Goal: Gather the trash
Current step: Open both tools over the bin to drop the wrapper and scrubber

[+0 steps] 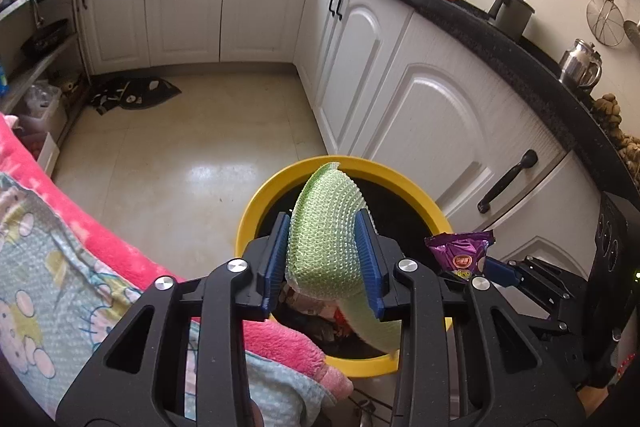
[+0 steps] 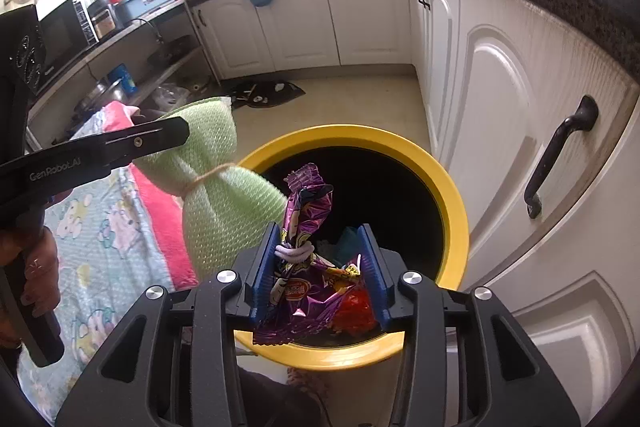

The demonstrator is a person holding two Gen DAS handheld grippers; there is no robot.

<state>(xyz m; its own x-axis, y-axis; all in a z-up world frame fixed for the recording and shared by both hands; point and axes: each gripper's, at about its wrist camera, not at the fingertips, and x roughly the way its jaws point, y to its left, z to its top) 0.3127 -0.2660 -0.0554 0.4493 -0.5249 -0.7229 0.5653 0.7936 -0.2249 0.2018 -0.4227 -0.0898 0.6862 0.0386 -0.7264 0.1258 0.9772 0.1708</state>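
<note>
Kitchen floor, yellow bin (image 1: 256, 203): left claw (image 1: 324, 255) grips green mesh (image 1: 324, 227), right claw (image 2: 318, 271) w/ purple wrapper (image 2: 304, 291).

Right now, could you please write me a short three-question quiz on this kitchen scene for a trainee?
1. True or false: the left hand-held gripper holds a green mesh scrubber.
2. What does the right hand-held gripper hold? A) a glass bottle B) a purple snack wrapper C) a spoon
3. Fill in: both items hang over the open bin with the ____ rim.

Key:
1. True; the blue pads press on both sides of the scrubber.
2. B; the crumpled wrapper sits between the pads.
3. Yellow; some trash already lies inside the bin.
</note>
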